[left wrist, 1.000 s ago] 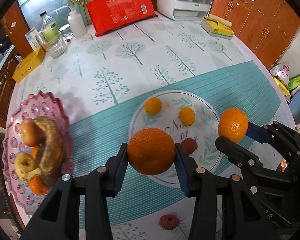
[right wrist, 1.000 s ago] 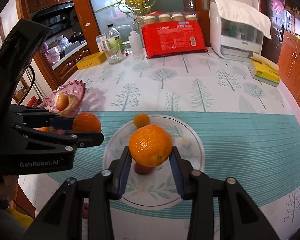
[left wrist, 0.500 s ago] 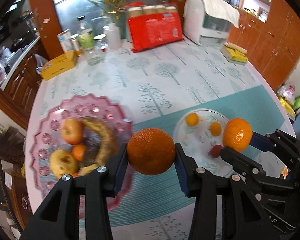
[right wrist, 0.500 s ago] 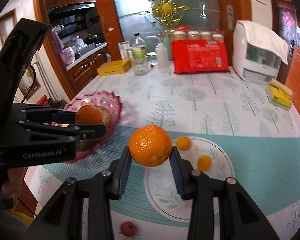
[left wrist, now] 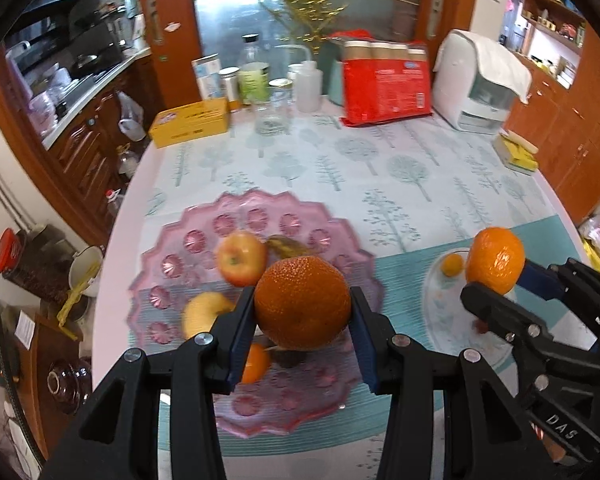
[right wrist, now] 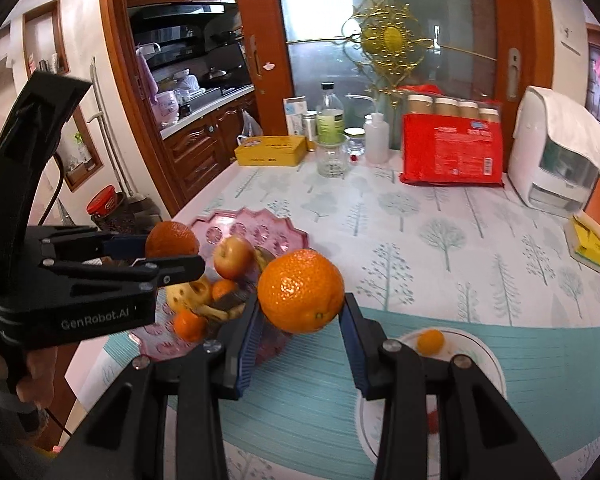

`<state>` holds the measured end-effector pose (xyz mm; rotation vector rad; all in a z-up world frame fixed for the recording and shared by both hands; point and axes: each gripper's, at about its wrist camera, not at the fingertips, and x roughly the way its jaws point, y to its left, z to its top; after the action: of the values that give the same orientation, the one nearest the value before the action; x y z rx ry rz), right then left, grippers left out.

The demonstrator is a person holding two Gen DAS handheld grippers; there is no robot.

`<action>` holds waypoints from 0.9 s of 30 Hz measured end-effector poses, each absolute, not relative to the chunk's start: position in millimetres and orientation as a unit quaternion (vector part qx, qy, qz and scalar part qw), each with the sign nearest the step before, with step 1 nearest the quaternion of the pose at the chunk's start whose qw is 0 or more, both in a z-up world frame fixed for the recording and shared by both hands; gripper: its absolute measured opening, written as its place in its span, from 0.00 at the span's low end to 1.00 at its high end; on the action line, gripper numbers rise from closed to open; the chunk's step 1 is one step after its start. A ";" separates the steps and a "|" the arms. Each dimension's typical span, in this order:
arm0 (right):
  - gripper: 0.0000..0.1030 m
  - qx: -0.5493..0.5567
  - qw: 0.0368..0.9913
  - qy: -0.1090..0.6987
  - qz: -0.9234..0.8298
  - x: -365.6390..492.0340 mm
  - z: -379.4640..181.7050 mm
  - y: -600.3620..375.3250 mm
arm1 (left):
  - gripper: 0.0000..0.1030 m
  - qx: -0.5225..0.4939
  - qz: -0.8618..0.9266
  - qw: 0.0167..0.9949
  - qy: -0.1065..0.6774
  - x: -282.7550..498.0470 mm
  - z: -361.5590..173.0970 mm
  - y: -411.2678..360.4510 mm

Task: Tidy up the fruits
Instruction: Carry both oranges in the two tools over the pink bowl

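The left gripper (left wrist: 302, 322) clamps a dark orange (left wrist: 302, 303) between its blue pads, held above the pink scalloped fruit plate (left wrist: 204, 236), and the right gripper (right wrist: 300, 340) pinches a brighter orange (right wrist: 301, 291) the same way, raised over the teal band of the tablecloth (right wrist: 440, 240) between that plate and the white round plate (right wrist: 482, 354). Readable writing is scarce: "GenRobot.AI" is printed in white on the left gripper's black body in the right wrist view, and the letters "DAS" show on the right gripper's body at the lower right edge of the left wrist view. The red package (right wrist: 452, 152) and the yellow box (right wrist: 270, 150) both carry print, but it is too small and blurred to read. In the pink plate lie a red apple (left wrist: 241, 258), a yellowish fruit (left wrist: 204, 314), a small mandarin (right wrist: 190, 325) and what looks like a darkened banana (right wrist: 224, 308), much of it hidden behind the held orange and gripper fingers. A small orange fruit (right wrist: 430, 341) sits on the white plate; a red item lower on that plate is mostly covered by the right gripper's arm. The person's left hand (right wrist: 36, 376) is only partly visible at the frame edge.
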<state>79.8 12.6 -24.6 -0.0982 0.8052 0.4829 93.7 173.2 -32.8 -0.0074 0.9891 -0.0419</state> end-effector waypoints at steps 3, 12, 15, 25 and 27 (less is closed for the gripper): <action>0.38 -0.053 0.886 0.394 0.239 84.6 -28.3 28.8 | 0.42 -0.014 -0.006 0.876 0.482 92.7 -42.3 189.4; 0.38 -0.068 0.866 0.428 0.251 95.9 -55.5 65.0 | 0.42 -0.030 0.028 0.858 0.512 89.9 -82.1 224.8; 0.38 -0.066 0.858 0.443 0.253 99.3 -68.4 71.4 | 0.42 -0.037 0.037 0.850 0.524 91.4 -96.2 232.7; 0.38 -0.073 0.831 0.493 0.249 107.1 -105.6 85.5 | 0.42 -0.055 0.046 0.840 0.537 93.7 -121.0 250.1; 0.38 -0.074 0.826 0.499 0.251 108.7 -110.1 88.5 | 0.42 -0.059 0.048 0.837 0.542 95.1 -125.3 252.8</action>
<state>108.7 88.5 -110.1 -0.1568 1.0597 0.5338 95.1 252.8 -125.3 -0.1241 1.1474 0.1013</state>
